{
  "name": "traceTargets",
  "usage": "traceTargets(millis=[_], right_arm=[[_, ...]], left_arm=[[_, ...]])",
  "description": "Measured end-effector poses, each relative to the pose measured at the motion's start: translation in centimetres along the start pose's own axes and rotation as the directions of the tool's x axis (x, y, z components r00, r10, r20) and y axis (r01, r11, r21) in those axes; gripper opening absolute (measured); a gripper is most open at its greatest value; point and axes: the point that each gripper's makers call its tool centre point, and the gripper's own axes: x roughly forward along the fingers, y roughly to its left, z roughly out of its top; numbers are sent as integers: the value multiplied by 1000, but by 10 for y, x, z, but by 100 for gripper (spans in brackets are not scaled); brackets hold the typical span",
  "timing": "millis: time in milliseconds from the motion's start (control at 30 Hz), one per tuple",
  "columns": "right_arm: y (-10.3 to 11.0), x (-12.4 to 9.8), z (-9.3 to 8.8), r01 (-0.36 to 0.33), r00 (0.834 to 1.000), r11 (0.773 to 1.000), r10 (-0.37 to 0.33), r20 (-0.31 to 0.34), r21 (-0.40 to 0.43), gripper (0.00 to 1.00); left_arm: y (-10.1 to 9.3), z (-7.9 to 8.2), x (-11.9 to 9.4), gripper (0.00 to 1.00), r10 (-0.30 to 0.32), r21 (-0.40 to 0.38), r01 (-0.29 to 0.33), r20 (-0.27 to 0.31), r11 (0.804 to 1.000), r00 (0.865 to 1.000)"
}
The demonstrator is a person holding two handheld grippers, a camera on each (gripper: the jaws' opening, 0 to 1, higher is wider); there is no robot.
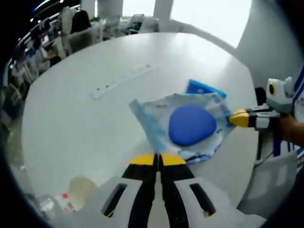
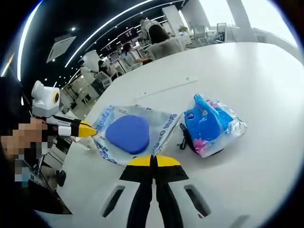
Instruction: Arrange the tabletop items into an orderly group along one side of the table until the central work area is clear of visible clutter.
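Pinching opposite edges of the blue-pad packet (image 1: 190, 126), left tool (image 1: 158, 159) and right tool (image 2: 153, 161), both clamped.

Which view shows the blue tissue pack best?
The right gripper view: the blue tissue pack lies in full sight beside the pouch. In the left gripper view only its corner peeks from behind that pouch.

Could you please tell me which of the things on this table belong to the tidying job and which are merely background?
Part of the job:
clear bag with the blue pad, pinched at opposite edges by left gripper and right gripper
blue packet
clear ruler
black clip

Just background:
chairs and people beyond the white table
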Motion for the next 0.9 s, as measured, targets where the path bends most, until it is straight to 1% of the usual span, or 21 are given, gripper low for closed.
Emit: traceTargets(millis=[133, 367, 467, 567, 700, 900], right_arm=[[-2, 2, 1, -2, 1000, 1000, 2, -8, -16, 0], [-5, 8, 2, -8, 999, 998, 6, -34, -57, 0], [-6, 12, 4, -8, 999, 996, 4, -43, -84, 0], [-7, 15, 6, -10, 999, 995, 5, -51, -94, 0], [-6, 20, 5, -15, 998, 993, 8, -64, -114, 0], [-2, 28, 4, -25, 997, 990, 14, -81, -139, 0]], left_arm=[[2, -2, 2, 1, 6, -33, -5, 19, 999, 1000], [2, -12, 3, 1, 19, -96, -14, 47, 995, 999], [0, -17, 4, 1, 18, -124, -11, 54, 992, 998], [0, -20, 4, 1, 20, -141, -12, 57, 990, 998], [1, -28, 5, 1, 29, -178, -17, 67, 984, 997], [5, -36, 5, 1, 45, -213, -27, 78, 977, 996]])
